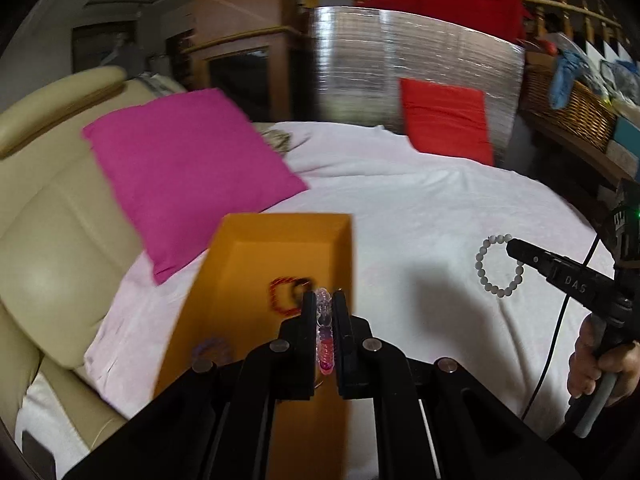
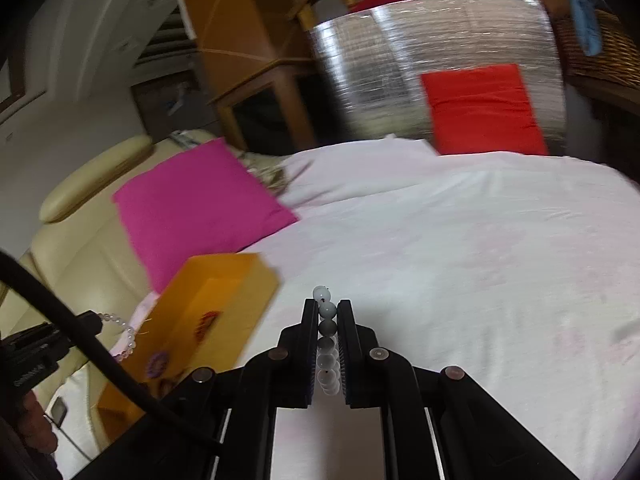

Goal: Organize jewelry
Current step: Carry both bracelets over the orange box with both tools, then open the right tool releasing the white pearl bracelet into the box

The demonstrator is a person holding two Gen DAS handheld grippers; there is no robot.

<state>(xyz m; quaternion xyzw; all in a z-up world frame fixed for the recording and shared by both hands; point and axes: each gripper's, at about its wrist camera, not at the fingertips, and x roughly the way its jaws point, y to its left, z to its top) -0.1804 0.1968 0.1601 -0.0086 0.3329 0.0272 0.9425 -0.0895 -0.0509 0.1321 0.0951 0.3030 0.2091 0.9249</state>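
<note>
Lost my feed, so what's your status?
Left gripper shut on pink bead bracelet, over orange tray. Right gripper shut on white bead bracelet. Nothing blocking.

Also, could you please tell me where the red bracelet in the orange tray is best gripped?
Pinch the left arc of the red bracelet across its strand, one finger inside the loop and one outside, coming straight down from above. It lies flat on the floor of the orange tray, whose raised walls would probably block a sideways approach.
</note>
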